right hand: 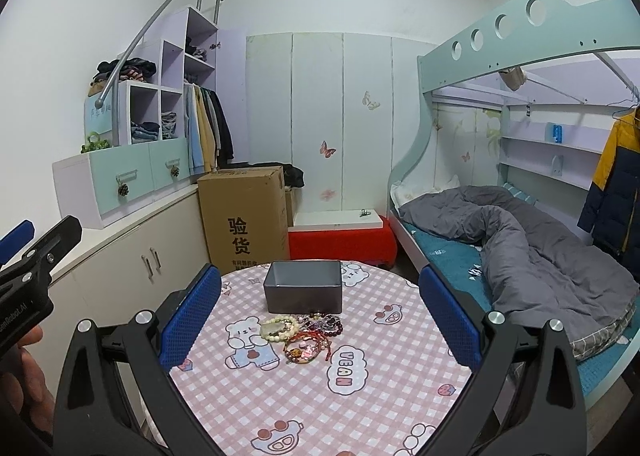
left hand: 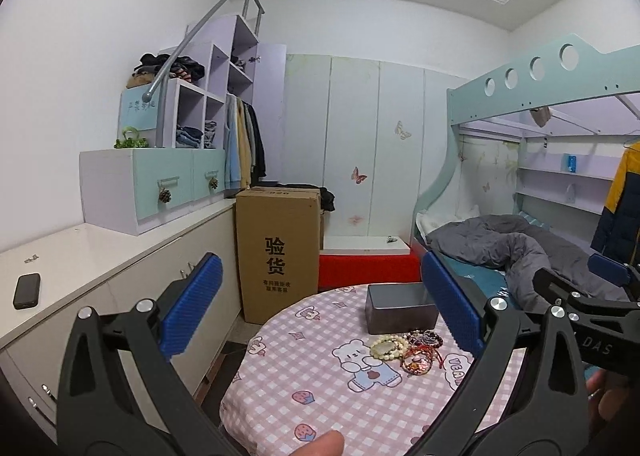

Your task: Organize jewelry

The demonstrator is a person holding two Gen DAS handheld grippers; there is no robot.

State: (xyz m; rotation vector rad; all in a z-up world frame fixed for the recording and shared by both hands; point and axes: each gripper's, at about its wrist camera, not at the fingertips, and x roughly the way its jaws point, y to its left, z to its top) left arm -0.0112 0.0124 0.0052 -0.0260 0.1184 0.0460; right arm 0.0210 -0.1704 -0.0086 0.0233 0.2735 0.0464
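A pile of bracelets lies on the round table with the pink checked cloth (right hand: 360, 408): a pale bead bracelet (right hand: 279, 328), a red string one (right hand: 306, 346) and dark bead ones (right hand: 326, 323). Behind them stands an open grey box (right hand: 303, 292). The pile (left hand: 404, 348) and box (left hand: 400, 308) also show in the left wrist view. My left gripper (left hand: 320, 308) is open and empty, above the table's left side. My right gripper (right hand: 320, 312) is open and empty, well above and short of the pile. The right gripper's body (left hand: 592, 316) shows at right in the left view.
A tall cardboard box (right hand: 244, 216) and a red bench (right hand: 340, 242) stand beyond the table. A white cabinet (left hand: 80, 280) with a black phone (left hand: 27, 290) runs along the left. A bunk bed with a grey duvet (right hand: 540, 248) is on the right.
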